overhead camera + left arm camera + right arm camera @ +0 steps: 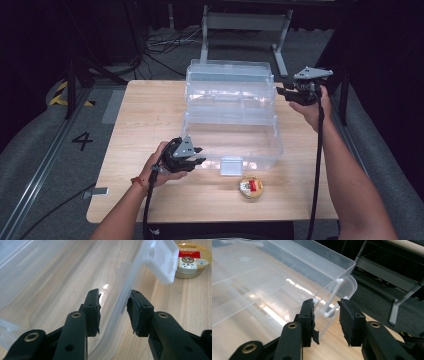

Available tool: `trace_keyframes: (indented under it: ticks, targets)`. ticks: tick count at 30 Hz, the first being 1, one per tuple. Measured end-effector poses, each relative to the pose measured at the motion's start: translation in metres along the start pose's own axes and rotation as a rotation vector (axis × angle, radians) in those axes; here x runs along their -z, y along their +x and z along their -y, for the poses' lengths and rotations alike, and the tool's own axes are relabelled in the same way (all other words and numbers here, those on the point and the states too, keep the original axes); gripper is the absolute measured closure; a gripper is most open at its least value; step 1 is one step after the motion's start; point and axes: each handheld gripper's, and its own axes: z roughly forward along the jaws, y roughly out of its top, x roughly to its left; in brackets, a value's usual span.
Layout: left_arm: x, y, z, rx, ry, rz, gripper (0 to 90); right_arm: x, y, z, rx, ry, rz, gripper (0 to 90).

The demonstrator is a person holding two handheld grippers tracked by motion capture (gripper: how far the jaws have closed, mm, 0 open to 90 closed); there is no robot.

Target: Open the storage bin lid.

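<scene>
A clear plastic storage box stands on the wooden table with its lid raised upright at the back. My left gripper is at the box's front left corner. In the left gripper view its jaws straddle the box's front wall, with a gap showing beside the left pad. My right gripper hovers by the lid's right end. Its jaws stand open just short of a curved clear tab on the lid's corner.
A round gold tin with a red label lies near the table's front edge, right of the box's white latch flap. Grey metal frame legs stand on the floor beyond the table. Cables trail from both grippers.
</scene>
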Motion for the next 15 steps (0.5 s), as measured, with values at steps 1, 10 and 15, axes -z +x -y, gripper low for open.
trace_keyframes:
  ticks: [1,10,15]
  targets:
    - [0.0,0.0,0.0,0.0,0.001,0.0,63.1,0.003,0.002,0.002,0.002,-0.001,-0.006,62.4]
    - [-0.003,-0.002,-0.002,-0.005,0.008,-0.002,63.0,0.028,0.015,0.014,0.03,-0.02,-0.036,56.7]
    - [-0.003,-0.002,-0.002,-0.009,0.012,-0.001,63.1,0.04,0.021,0.022,0.048,-0.016,-0.041,54.8]
